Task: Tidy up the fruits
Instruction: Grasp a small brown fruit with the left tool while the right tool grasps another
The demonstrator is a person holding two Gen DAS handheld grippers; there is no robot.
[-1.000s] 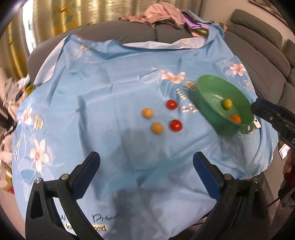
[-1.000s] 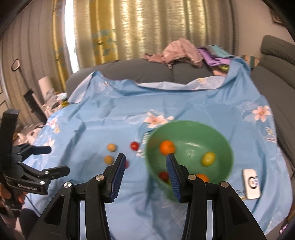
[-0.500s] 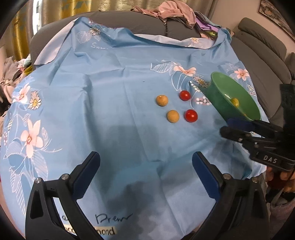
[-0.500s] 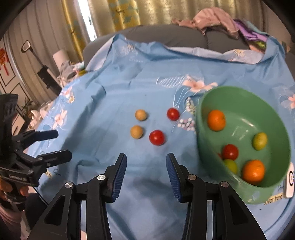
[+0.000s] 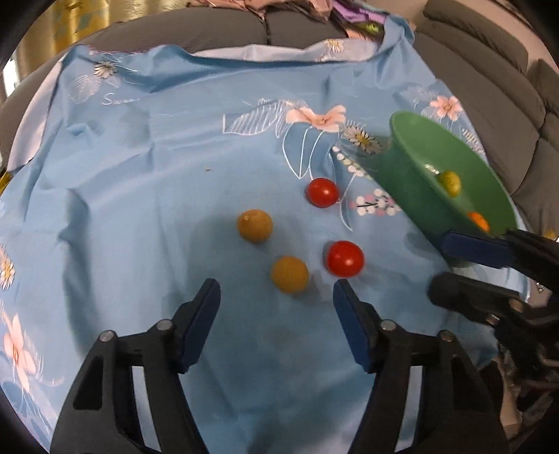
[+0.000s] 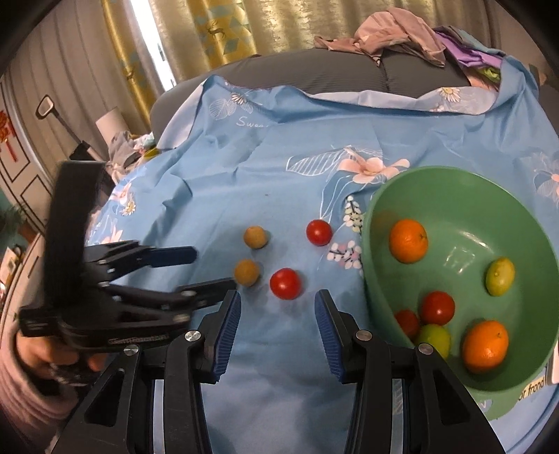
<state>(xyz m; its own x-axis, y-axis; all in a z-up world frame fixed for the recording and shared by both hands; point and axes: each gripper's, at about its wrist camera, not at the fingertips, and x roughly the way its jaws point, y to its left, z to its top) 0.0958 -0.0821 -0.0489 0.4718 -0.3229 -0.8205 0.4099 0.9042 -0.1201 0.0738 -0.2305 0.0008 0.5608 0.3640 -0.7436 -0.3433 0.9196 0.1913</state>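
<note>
Two red tomatoes, the near one (image 6: 285, 283) and the far one (image 6: 318, 232), and two tan round fruits (image 6: 247, 272) (image 6: 255, 237) lie on the blue flowered cloth (image 6: 279, 167). A green bowl (image 6: 464, 181) at the right holds oranges, tomatoes and green fruits. My right gripper (image 6: 277, 310) is open just in front of the near tomato. My left gripper (image 5: 276, 300) is open just in front of the near tan fruit (image 5: 289, 274), beside the near tomato (image 5: 345, 258). The right gripper also shows in the left wrist view (image 5: 468, 262), by the bowl's rim (image 5: 419, 139).
A grey sofa (image 6: 349, 70) with a heap of clothes (image 6: 394, 31) stands behind the cloth. Yellow curtains (image 6: 209, 28) hang at the back. A white device (image 6: 555, 370) lies at the cloth's right edge.
Both grippers have moved forward and down toward the loose fruits. The left now frames the near tan fruit, the right the near tomato. The left gripper's fingers have narrowed.
</note>
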